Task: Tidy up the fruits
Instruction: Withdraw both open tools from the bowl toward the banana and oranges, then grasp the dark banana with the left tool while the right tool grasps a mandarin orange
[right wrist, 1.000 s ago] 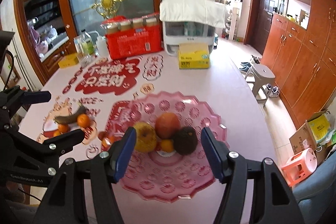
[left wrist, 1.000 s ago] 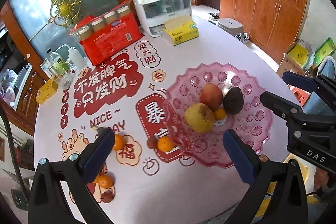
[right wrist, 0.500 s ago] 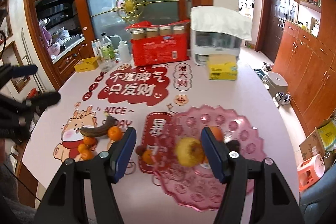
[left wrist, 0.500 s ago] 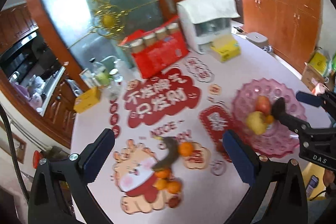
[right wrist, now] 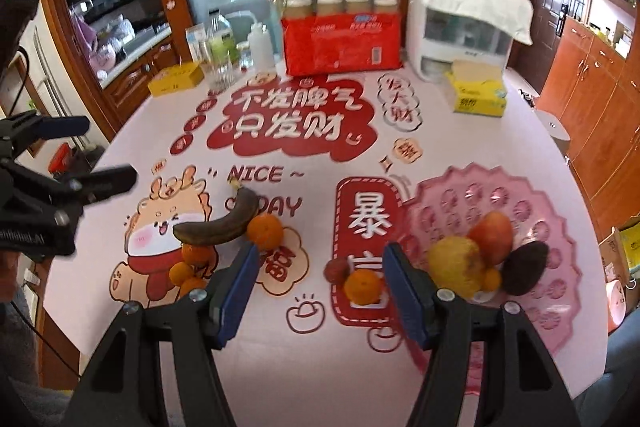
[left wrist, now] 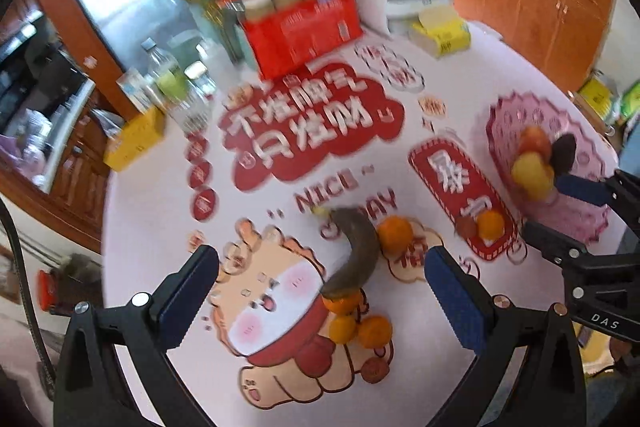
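Already both grippers hang with jaws apart and empty: left gripper (left wrist: 320,291) above the overripe banana (left wrist: 356,255) and its tangerines (left wrist: 360,327), right gripper (right wrist: 318,287) near a lone tangerine (right wrist: 362,287) left of the pink fruit plate (right wrist: 540,211). Nudged tangerines could roll toward the table's near edge (right wrist: 320,387); mid-table is open.

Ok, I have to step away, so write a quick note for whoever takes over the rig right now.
Left claw: open, empty, above the dark banana and loose oranges.
Right claw: open, empty, over the orange and small red fruit beside the pink plate.
Done: yellow apple, red apple, a dark fruit and a small orange are on the plate.
Left: banana, the oranges on the tablecloth and the small red fruit are off the plate.
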A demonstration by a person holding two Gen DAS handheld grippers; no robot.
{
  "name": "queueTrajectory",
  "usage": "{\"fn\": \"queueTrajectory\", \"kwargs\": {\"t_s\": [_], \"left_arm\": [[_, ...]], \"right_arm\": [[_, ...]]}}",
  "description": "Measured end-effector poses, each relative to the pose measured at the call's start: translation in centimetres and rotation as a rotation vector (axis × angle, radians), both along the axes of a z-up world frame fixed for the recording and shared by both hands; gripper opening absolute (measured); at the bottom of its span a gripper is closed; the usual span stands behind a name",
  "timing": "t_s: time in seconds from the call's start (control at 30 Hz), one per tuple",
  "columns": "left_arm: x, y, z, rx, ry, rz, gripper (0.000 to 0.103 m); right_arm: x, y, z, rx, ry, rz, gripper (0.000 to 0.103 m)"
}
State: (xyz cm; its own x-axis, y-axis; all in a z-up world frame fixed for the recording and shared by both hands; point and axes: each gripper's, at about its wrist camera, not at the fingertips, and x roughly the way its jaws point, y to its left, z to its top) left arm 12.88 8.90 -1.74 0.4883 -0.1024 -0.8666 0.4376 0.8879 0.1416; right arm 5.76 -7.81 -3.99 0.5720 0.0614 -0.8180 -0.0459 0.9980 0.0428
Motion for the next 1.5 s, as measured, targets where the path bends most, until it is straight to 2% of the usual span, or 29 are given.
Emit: {"fn": "queueTrajectory", "kwargs": {"t_s": [0.13,0.3,0.37,0.5,0.63,0.77,0.83,1.07,1.5], "left_arm": [[2.0,0.2,-5.2,-0.03,0.127,-0.025,0.102],[4.0,-0.1,-10.2,-0.039,0.255,-0.042,0.092],[4.5,-0.5,-11.5,-0.04,0.283,-0.056,0.086],[5.3,-1.5,-13.3,-0.016,0.313,-0.09,0.081],[6.0,-2.5,-15.0,0.019,0.347,-0.11,0.064],[6.8,-2.9,-16.3,0.03,0.38,-0.107,0.051],[7.1,-2.8,-16.6,0.005,0.402,-0.106,0.045],[7.2,-2.6,-16.3,-0.055,0.391,-0.123,0.034],[8.4,0.9,-15.7,-0.138,0.392,-0.045,0.031]], "right_arm": [[1.2,1.4,-2.1,-0.009,0.055,-0.006,0.064],[2.4,2.1,-4.8,-0.02,0.131,-0.03,0.064],[2.7,2.1,-5.4,-0.016,0.147,-0.034,0.064],[3.4,2.3,-6.5,-0.023,0.17,-0.042,0.064],[4.4,2.3,-7.7,-0.025,0.194,-0.049,0.064],[5.1,2.2,-8.8,-0.007,0.217,-0.056,0.064],[5.3,2.2,-9.2,0.003,0.226,-0.054,0.064],[6.1,2.6,-10.6,0.036,0.261,-0.032,0.064],[9.4,5.9,-13.6,0.037,0.292,0.086,0.065]]}}
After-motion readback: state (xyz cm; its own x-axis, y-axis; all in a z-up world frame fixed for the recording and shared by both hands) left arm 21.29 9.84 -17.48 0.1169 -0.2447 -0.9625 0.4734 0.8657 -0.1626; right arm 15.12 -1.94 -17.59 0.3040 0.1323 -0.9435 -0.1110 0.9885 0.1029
